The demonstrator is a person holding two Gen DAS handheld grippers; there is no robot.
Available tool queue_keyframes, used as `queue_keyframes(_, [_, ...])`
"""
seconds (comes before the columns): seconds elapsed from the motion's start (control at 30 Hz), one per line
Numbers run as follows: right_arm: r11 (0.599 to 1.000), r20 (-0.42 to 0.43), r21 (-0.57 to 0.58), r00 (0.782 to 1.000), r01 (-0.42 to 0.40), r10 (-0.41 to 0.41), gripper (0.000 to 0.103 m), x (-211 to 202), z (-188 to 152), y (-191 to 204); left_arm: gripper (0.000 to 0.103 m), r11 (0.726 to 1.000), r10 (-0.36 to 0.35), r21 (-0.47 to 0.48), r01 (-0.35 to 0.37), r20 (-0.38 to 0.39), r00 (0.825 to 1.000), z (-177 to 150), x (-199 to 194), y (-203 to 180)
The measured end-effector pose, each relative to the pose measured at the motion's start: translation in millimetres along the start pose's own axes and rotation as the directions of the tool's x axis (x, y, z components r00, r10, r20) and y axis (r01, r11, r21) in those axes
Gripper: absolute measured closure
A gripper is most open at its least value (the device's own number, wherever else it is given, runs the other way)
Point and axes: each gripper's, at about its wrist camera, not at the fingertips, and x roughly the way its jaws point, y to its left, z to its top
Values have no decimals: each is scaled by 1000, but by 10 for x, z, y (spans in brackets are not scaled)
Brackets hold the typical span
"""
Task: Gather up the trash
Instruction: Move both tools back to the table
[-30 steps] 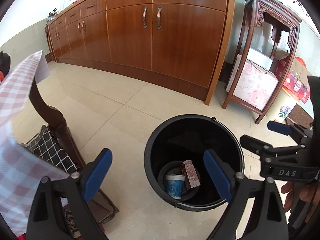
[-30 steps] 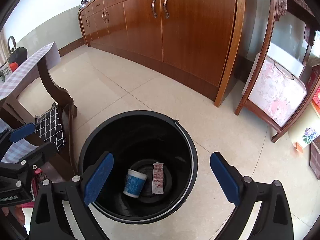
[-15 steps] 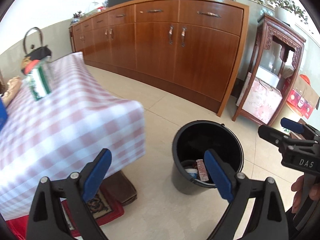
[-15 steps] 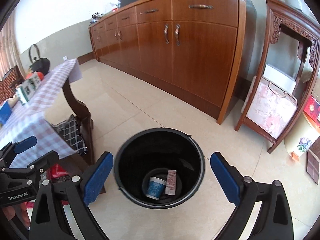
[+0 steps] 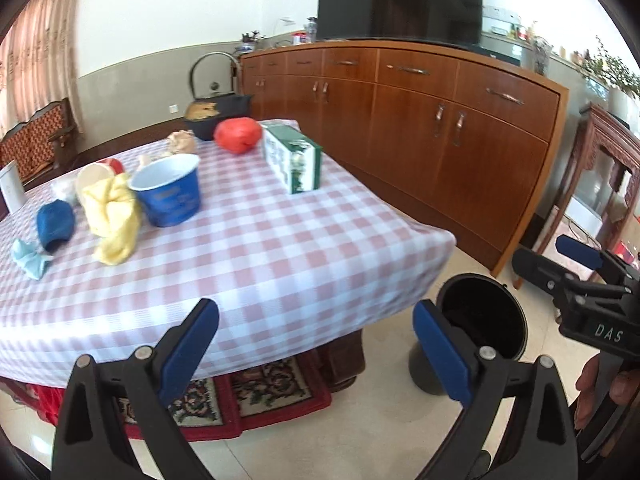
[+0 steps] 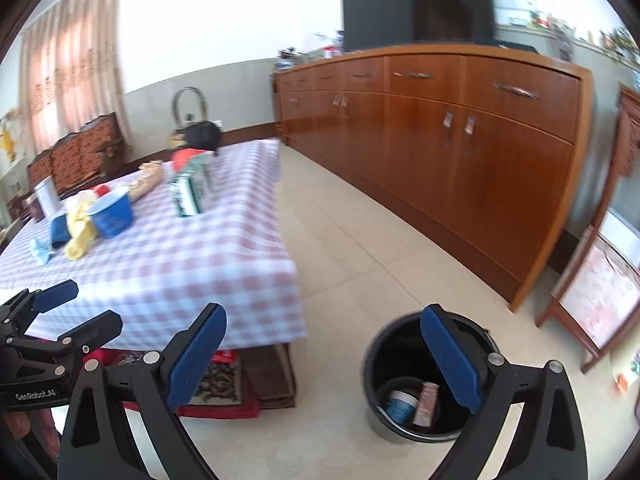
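Observation:
A table with a pink-and-white checked cloth (image 5: 280,248) carries a blue bowl (image 5: 170,196), a yellow crumpled cloth (image 5: 114,216), a green-and-white carton (image 5: 294,160), a red bundle (image 5: 236,134) and a blue wad (image 5: 54,224). The black bin (image 6: 372,360) stands on the floor by the table's corner and holds a blue-and-white cup (image 6: 400,404) and a pink packet (image 6: 426,398). My left gripper (image 5: 316,344) hangs before the table's near edge, its jaws opening with nothing between them. My right gripper (image 6: 324,344) is open and empty, between table and bin.
A long wooden sideboard (image 5: 440,128) lines the far wall, with a carved stand (image 5: 600,168) to its right. A black kettle (image 5: 216,116) sits at the table's far end. A patterned rug (image 5: 240,396) lies under the table. Chairs (image 5: 36,140) stand at the left.
Both views have swung up and away from the bin toward the table. The tabletop with its things has come into view, and the bin has slid to the lower right.

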Motion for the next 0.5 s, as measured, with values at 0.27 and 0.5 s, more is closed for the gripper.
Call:
queue_keyframes(0.27, [985, 39, -105, 990, -133, 138, 4, 72, 179, 705, 5, 986, 133, -110, -127, 44, 990, -20, -199, 670])
queue_keyframes(0.5, [975, 18, -157, 987, -155, 160, 4, 303, 383, 1095, 6, 960, 239, -157, -231, 34, 970, 66, -56, 1142])
